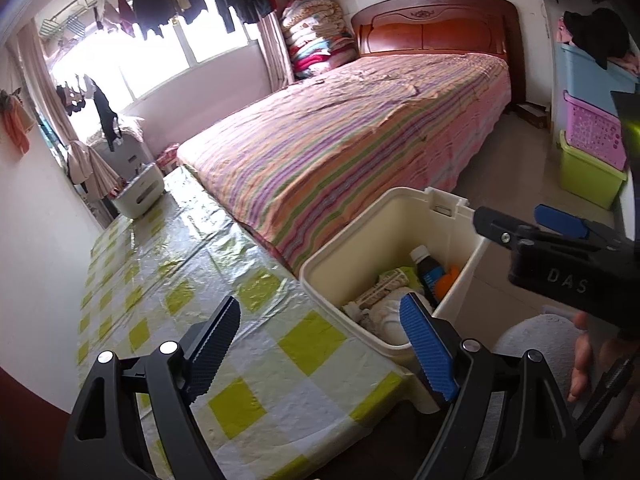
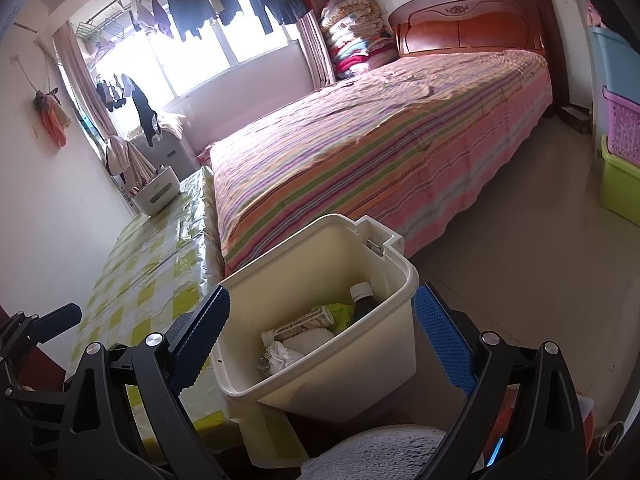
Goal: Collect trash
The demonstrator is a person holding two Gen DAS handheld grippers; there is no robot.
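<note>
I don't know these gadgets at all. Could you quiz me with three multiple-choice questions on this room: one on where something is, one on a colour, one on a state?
1. Where does the cream bin stand?
A. on the bed
B. beside the checked table
C. under the window

2. What colour is the bottom storage box by the wall?
A. green
B. red
C. white

3. How is the right gripper?
A. shut on a bottle
B. shut, empty
C. open, empty

Answers: 1 B, its wall meets the table edge. 2 A, green under the pink basket. 3 C, its fingers are spread wide, gripping nothing.
</note>
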